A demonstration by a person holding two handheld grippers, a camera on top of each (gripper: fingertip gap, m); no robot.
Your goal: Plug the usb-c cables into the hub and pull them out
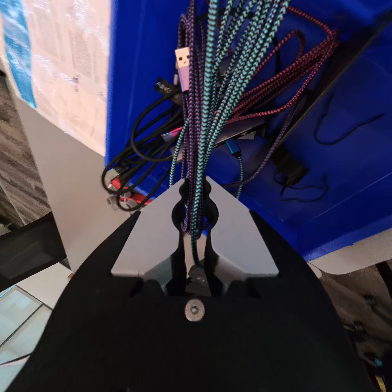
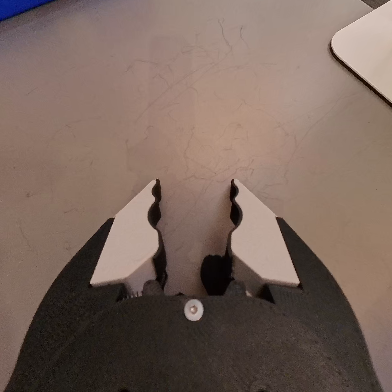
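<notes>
The left gripper (image 1: 195, 184) has its jaws clamped on a bundle of braided teal-and-black and purple-and-black cables (image 1: 198, 148), strands too tangled to count; the bundle runs toward 12 o'clock over the rim of a blue plastic bin (image 1: 350, 148) holding one maroon braided cable (image 1: 282, 84) and thin black cables (image 1: 146, 135); the hub is hard to pick out. The right gripper (image 2: 195, 183) hangs with its jaws apart and empty over a bare, scratched beige tabletop (image 2: 148, 95), open on all sides; one white rounded board's edge (image 2: 364, 48) sits at 2 o'clock.

A scuffed grey table (image 2: 127, 106) carries a blue bin (image 1: 339, 191) (cables inside) and white board (image 2: 369, 53).
</notes>
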